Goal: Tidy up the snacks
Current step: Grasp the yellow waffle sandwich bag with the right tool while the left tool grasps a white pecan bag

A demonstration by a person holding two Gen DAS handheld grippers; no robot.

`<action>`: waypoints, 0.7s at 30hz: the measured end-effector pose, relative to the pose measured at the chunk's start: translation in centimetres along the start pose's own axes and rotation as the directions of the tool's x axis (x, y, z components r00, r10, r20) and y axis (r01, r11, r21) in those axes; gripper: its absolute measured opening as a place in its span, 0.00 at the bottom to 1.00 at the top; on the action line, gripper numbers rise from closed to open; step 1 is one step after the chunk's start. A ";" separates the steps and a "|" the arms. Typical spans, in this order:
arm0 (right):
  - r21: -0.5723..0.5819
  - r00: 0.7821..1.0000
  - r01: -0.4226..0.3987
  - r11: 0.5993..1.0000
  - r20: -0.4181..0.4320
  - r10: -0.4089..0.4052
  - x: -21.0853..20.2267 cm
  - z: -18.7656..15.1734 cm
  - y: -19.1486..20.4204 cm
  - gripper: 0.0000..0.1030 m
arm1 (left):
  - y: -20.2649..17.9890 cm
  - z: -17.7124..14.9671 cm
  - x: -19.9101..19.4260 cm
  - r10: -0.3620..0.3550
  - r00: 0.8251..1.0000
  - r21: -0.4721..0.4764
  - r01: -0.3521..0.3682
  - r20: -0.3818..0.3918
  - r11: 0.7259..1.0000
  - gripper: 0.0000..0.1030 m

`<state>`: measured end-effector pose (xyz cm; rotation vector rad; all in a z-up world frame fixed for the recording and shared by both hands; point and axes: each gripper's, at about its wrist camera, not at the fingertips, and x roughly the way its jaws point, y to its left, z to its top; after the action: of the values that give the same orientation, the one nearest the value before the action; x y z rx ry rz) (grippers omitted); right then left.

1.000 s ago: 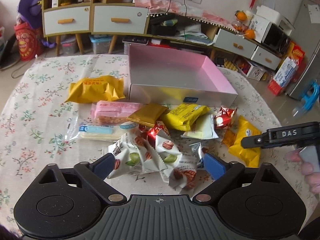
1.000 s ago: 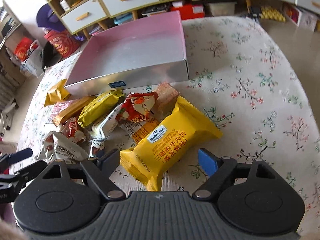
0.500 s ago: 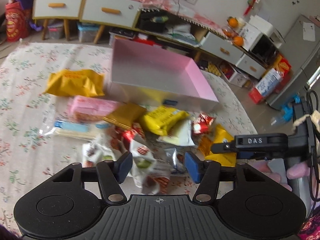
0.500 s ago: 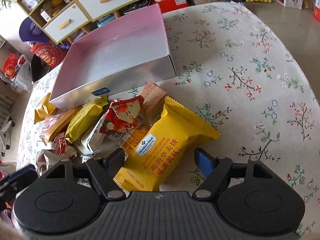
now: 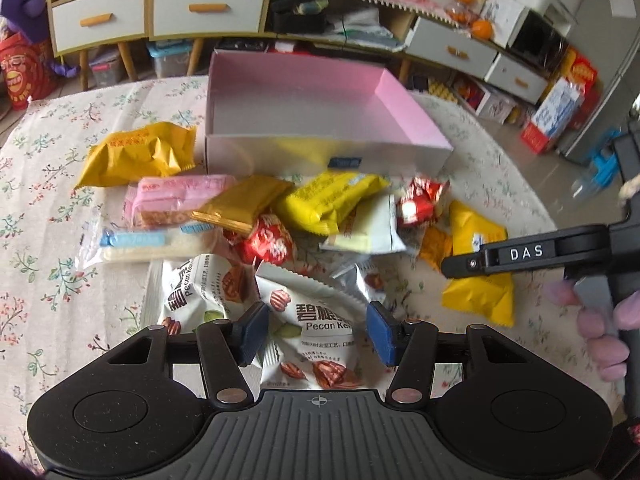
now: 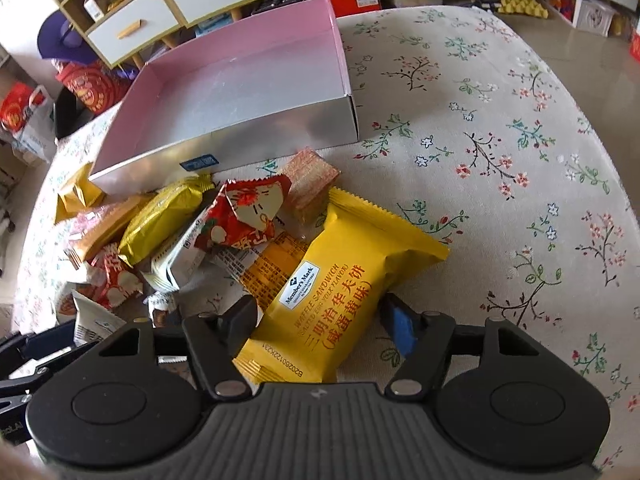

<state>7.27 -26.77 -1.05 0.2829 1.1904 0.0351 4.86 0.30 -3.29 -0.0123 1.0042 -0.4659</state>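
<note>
A pile of snack packs lies on the flowered tablecloth in front of an empty pink-lined silver box (image 5: 320, 112), also in the right wrist view (image 6: 248, 92). My left gripper (image 5: 316, 332) is open, its pads either side of a white pecan pack (image 5: 316, 328); whether they touch it I cannot tell. My right gripper (image 6: 320, 320) is open around a yellow waffle sandwich pack (image 6: 344, 288), which lies on the table. That yellow pack also shows in the left wrist view (image 5: 476, 272), partly behind the right gripper's arm.
Other packs: a yellow bag (image 5: 136, 156), a pink pack (image 5: 180, 196), red wrappers (image 6: 244, 212), a second pecan pack (image 5: 196, 292). Low cabinets with drawers (image 5: 200, 8) and floor clutter stand behind the table. The tablecloth (image 6: 500, 160) extends to the right.
Both grippers have moved forward and lower toward the pile. The left now straddles the pecan pack; the right has closed in around the yellow waffle pack.
</note>
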 end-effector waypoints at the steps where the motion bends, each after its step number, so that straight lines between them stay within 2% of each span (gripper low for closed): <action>1: -0.015 1.000 0.014 1.000 -0.001 -0.014 0.0 0.0 0.2 0.59 | -0.1 -0.1 0.2 0.004 1.000 0.010 -0.004 -0.016 1.000 0.52; 8: -0.140 0.995 0.103 0.985 0.017 -0.102 -0.2 -0.6 1.1 0.55 | -1.0 -1.3 1.9 0.045 0.995 0.061 -0.040 -0.094 0.997 0.55; 13: -0.135 0.996 0.090 0.987 0.017 -0.089 -0.1 -0.4 0.5 0.49 | -1.8 -1.7 2.4 0.082 0.993 0.101 -0.073 -0.086 0.992 0.54; 17: -0.132 0.996 0.092 0.987 0.026 -0.089 -0.1 -0.4 0.3 0.43 | -1.5 -1.8 2.2 0.087 0.994 0.088 -0.081 -0.071 0.993 0.45; 21: -0.126 0.995 0.092 0.988 0.037 -0.088 -0.5 -0.6 0.2 0.37 | -0.9 -1.7 1.8 0.072 0.995 0.055 -0.068 -0.068 0.996 0.41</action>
<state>6.55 -26.55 -0.74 0.1168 1.1639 0.0272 3.97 -0.87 -5.50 0.0868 1.0573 -0.4305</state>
